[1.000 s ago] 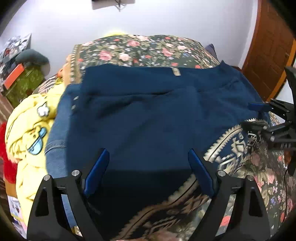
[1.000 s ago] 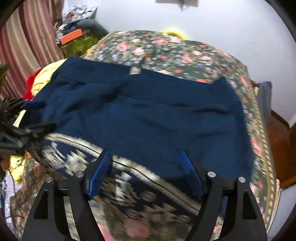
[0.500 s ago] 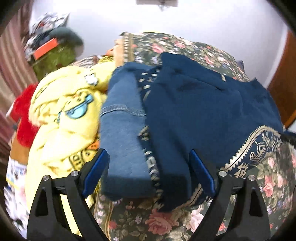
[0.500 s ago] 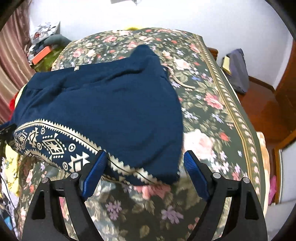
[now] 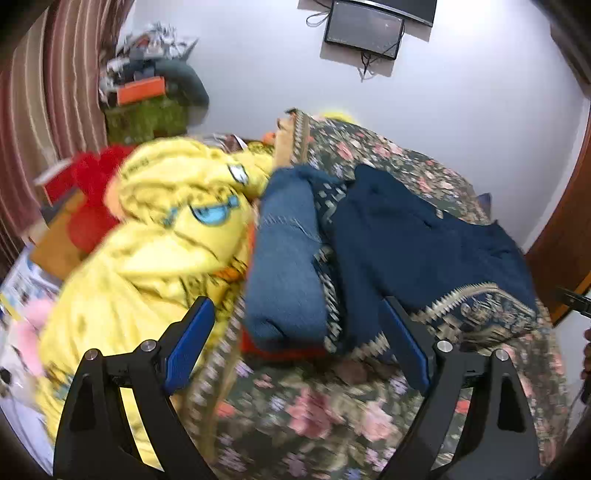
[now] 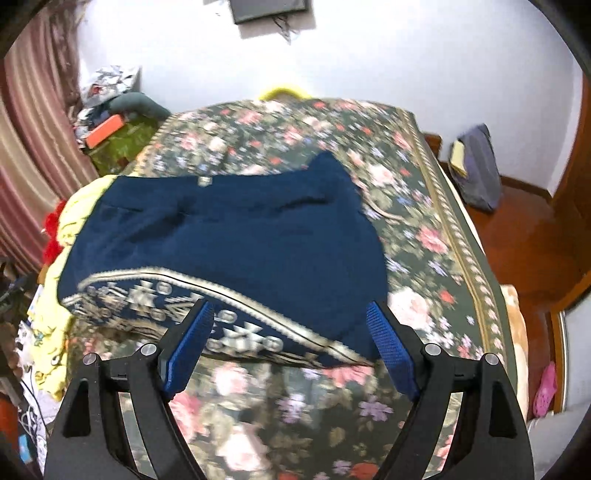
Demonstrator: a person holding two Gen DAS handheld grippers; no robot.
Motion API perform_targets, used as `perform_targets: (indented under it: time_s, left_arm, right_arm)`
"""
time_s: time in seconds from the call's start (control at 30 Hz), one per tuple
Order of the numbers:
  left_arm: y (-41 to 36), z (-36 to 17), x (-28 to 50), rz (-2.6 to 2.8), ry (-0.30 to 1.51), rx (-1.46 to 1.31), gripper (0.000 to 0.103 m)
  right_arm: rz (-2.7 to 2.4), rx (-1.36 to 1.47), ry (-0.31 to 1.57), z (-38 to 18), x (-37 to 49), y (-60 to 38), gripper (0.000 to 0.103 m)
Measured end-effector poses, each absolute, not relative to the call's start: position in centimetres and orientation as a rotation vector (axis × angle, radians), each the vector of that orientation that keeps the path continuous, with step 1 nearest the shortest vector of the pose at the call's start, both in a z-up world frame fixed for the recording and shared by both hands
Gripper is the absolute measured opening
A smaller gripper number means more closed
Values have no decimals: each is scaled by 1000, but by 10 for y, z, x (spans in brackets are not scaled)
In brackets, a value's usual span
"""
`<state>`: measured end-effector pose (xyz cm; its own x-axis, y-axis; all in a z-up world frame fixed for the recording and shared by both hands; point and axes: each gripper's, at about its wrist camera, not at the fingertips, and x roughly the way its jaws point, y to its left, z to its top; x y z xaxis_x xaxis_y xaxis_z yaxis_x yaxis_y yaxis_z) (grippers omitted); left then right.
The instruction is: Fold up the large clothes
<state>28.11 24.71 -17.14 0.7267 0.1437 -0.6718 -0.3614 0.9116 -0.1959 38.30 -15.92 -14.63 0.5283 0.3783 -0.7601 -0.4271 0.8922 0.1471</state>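
Observation:
A navy garment (image 6: 236, 236) with a gold patterned hem lies folded on the floral bedspread (image 6: 424, 236). In the left wrist view the same navy garment (image 5: 424, 240) rests beside folded blue jeans (image 5: 288, 266). My left gripper (image 5: 297, 347) is open, raised above the near ends of the jeans and the garment, with nothing between its pads. My right gripper (image 6: 288, 347) hangs open just in front of the patterned hem, holding nothing.
A heap of yellow clothing (image 5: 166, 236) and something red (image 5: 88, 192) lie left of the jeans. Boxes and clutter (image 5: 147, 96) stand by the striped curtain. A dark bag (image 6: 476, 173) sits on the wooden floor right of the bed. A monitor (image 5: 365, 26) hangs on the wall.
Both grippers have pulled back from the navy garment and risen. The left view swung left, bringing the jeans and yellow heap into the middle. The right view now takes in the whole garment.

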Motion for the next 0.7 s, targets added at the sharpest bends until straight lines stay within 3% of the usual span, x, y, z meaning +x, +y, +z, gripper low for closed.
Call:
perform_targets:
  time_s: [0.3,0.43,0.5,0.67,0.7]
  left_arm:
    - [233,-239,304,13,786,-745,90]
    - [218,-245,331,-10,817,-723,90]
    - [215,-239,338,-12,792,-726,75]
    - [197,-198,344,0,724,-675,71]
    - [193,-189,343,-11,702,-650,59]
  right_arm:
    - [542,-73,957,-173,385,-114,83]
    - [553,-78,988,-186,384,-109,83]
    - [551,-76,1004,-190,383,-110,83]
    - [530,-58,1027,-194,384,-118,83]
    - [528,-54,1028,-194,383,-118,83]
